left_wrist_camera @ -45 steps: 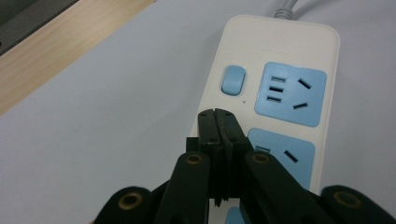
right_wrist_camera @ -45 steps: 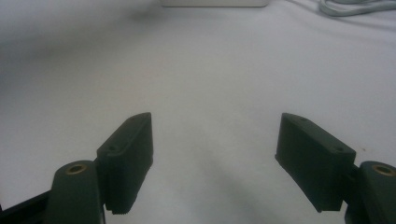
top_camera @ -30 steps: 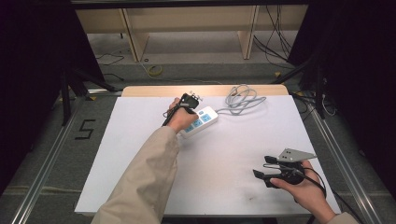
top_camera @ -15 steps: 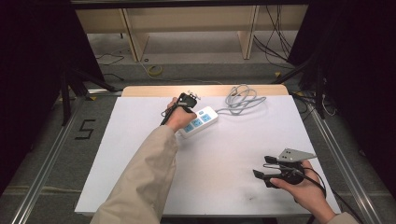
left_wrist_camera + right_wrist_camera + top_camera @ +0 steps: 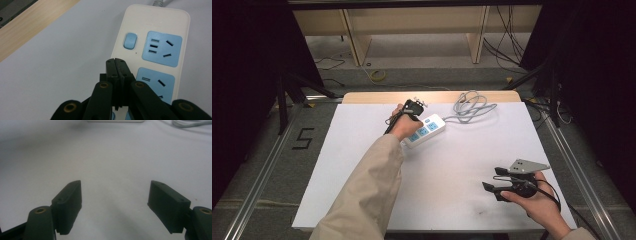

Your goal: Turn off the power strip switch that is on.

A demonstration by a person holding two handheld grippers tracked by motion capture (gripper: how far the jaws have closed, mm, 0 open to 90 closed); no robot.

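Observation:
A white power strip (image 5: 427, 130) with blue sockets lies near the table's far middle, its grey cable (image 5: 472, 106) coiled behind it. My left gripper (image 5: 413, 107) hovers at the strip's left edge. In the left gripper view its jaws are pressed together with nothing between them, their tips (image 5: 115, 65) just beside the strip (image 5: 152, 32) and short of its blue switch (image 5: 130, 40). My right gripper (image 5: 493, 179) rests at the near right of the table. Its jaws stand wide apart over bare white surface (image 5: 115, 192).
The white table sheet (image 5: 362, 165) covers most of the top, with a wooden strip (image 5: 377, 97) along the far edge. Metal rails run along both sides. Shelving legs and loose cables lie on the floor beyond the table.

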